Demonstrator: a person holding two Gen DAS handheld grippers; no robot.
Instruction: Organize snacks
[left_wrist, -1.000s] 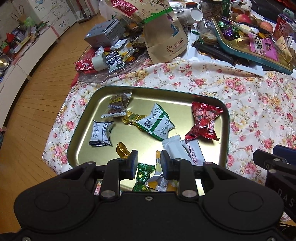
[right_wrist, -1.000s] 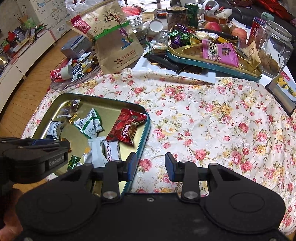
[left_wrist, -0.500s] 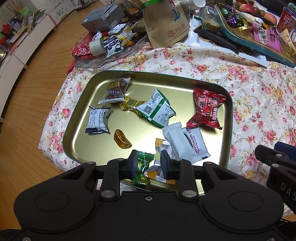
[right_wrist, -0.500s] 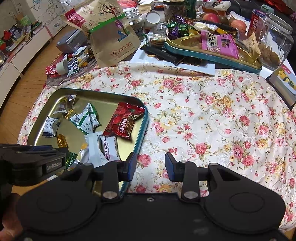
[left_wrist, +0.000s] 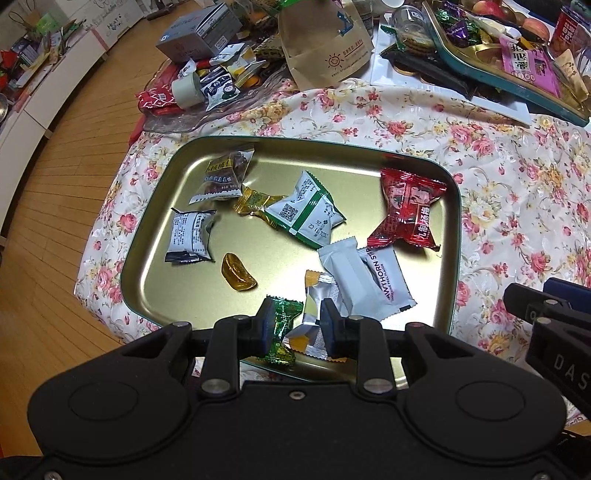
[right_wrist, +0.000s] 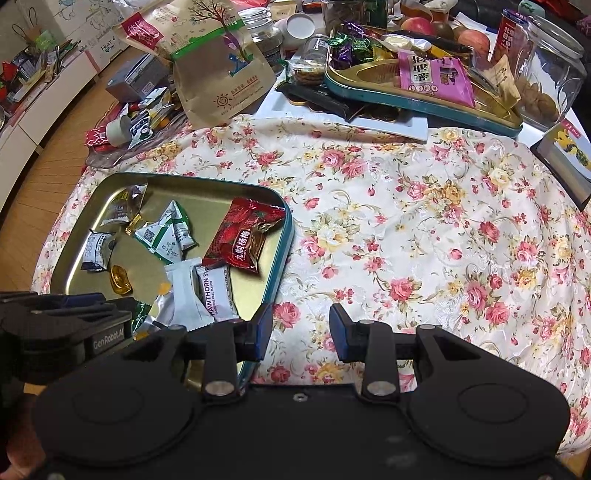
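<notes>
Floral tablecloth (right_wrist: 424, 240) covers the table. Far left, a grey box (left_wrist: 201, 33); beside it a roll of tape (left_wrist: 186, 88). Far right, a clear jar (right_wrist: 550, 74). Wooden floor (left_wrist: 48, 206) at left.

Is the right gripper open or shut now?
Open. The right gripper shows a wide gap between its jaws, with only the floral tablecloth visible there.

The tray (left_wrist: 147, 236) is gold inside with a teal rim. In it lie a red packet (left_wrist: 406, 210) with white characters, a white packet (left_wrist: 306, 212) with a green stripe, two plain white bars (left_wrist: 365, 280), one with black lettering, an amber candy (left_wrist: 238, 277), a green foil candy (left_wrist: 282, 325), a yellow foil candy (left_wrist: 253, 199) and a white-and-black sachet (left_wrist: 190, 240). The cloth (right_wrist: 424, 229) is cream with pink and yellow roses. The far tray (right_wrist: 424, 105) is teal too, holding a magenta pouch (right_wrist: 436, 77). The paper bag (right_wrist: 225, 81) is brown with a green band.
</notes>
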